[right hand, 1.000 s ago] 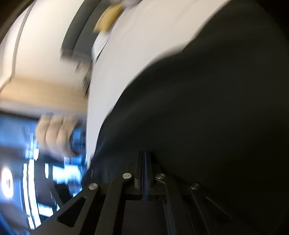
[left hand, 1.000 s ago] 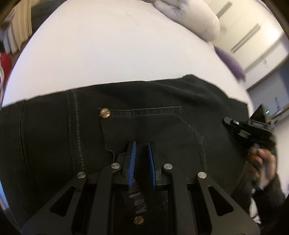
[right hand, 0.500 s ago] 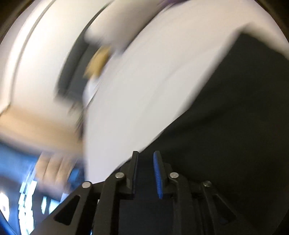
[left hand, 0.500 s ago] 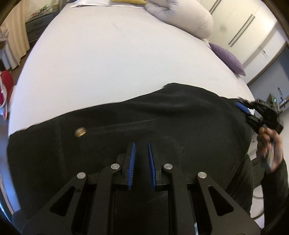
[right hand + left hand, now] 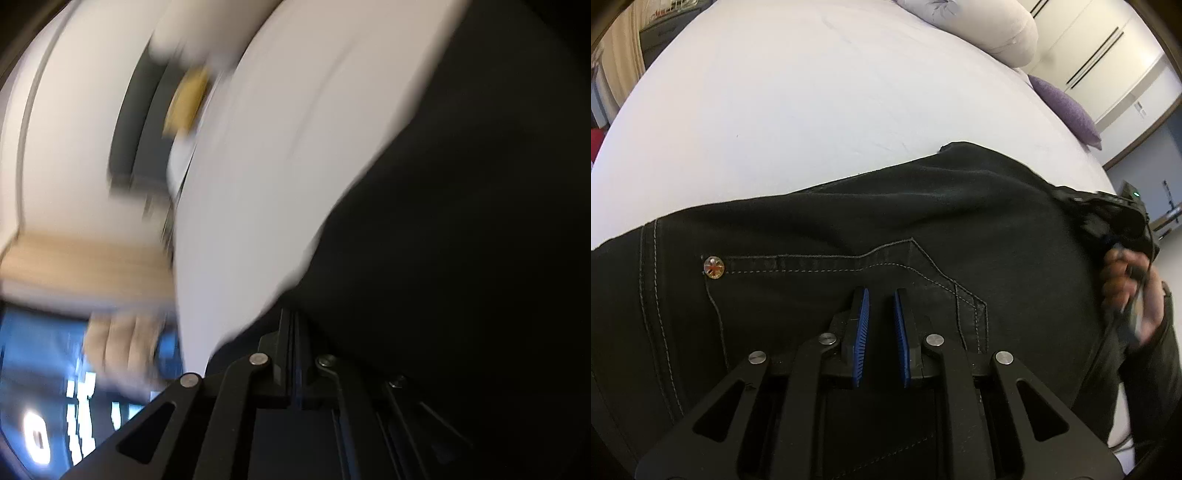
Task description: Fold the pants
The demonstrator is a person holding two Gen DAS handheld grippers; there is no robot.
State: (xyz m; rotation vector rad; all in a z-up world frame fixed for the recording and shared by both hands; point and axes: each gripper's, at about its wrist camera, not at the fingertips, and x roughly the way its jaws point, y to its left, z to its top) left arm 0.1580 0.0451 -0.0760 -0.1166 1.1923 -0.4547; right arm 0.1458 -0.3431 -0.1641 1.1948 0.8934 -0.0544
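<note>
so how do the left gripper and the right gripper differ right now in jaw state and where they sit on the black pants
The left gripper has its blue-padded jaws apart, while the right gripper has its jaws pressed together. The left one sits over the stitched back pocket of the black denim pants; the right one is at the pants' edge beside the white bed sheet. The left view is sharp, the right blurred. Both are black linkage grippers.

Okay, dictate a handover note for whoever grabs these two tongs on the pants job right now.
Left tongs: open, empty, over the back pocket of the black denim pants.
Right tongs: fingers together at the pants' edge; the blur hides whether cloth is pinched.
Pants lie spread on the white bed sheet, pocket side up, round metal rivet at the pocket corner.
Done: pants laid out. Left: no finished fold shows, so confirm the right grip, then fold.
</note>
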